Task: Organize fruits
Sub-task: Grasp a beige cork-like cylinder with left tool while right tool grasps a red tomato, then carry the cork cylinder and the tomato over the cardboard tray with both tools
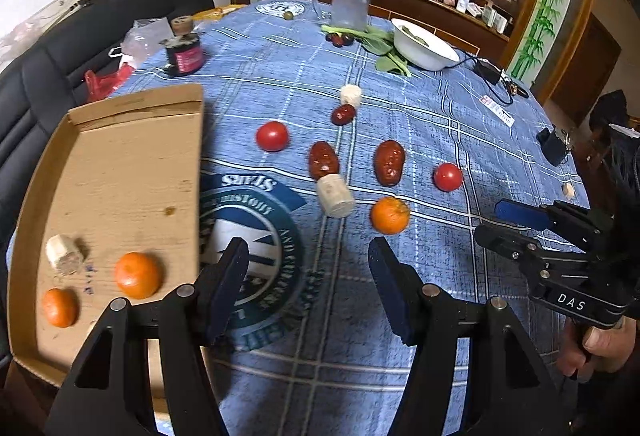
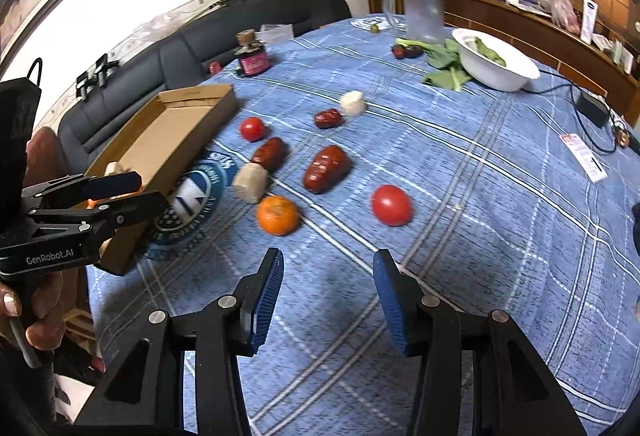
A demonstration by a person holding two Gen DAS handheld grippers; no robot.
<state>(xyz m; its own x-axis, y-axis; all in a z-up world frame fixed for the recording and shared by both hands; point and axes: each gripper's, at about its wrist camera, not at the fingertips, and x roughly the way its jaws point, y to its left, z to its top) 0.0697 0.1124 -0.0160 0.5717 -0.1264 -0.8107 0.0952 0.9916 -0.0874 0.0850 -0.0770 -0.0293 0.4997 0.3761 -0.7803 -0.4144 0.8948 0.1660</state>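
Note:
A cardboard tray (image 1: 120,163) (image 2: 176,139) at the left holds two oranges (image 1: 138,274) and a pale cylinder piece (image 1: 64,254). On the blue cloth lie an orange (image 1: 390,215) (image 2: 278,215), two tomatoes (image 1: 272,135) (image 1: 448,176) (image 2: 391,204), three red dates (image 1: 323,159) (image 1: 389,161) (image 1: 343,114) (image 2: 326,168), and pale cylinder pieces (image 1: 335,195) (image 2: 250,181). My left gripper (image 1: 308,256) (image 2: 120,191) is open and empty, beside the tray's near right edge. My right gripper (image 2: 328,264) (image 1: 500,220) is open and empty, short of the orange.
A white bowl (image 1: 424,45) (image 2: 496,63) with greens, a glass mug (image 1: 350,1), a dark jar (image 1: 184,53) and several small dark fruits (image 1: 340,39) stand at the far side. A cable and adapter (image 1: 488,71) lie at the right. A black sofa (image 1: 48,75) lies behind the tray.

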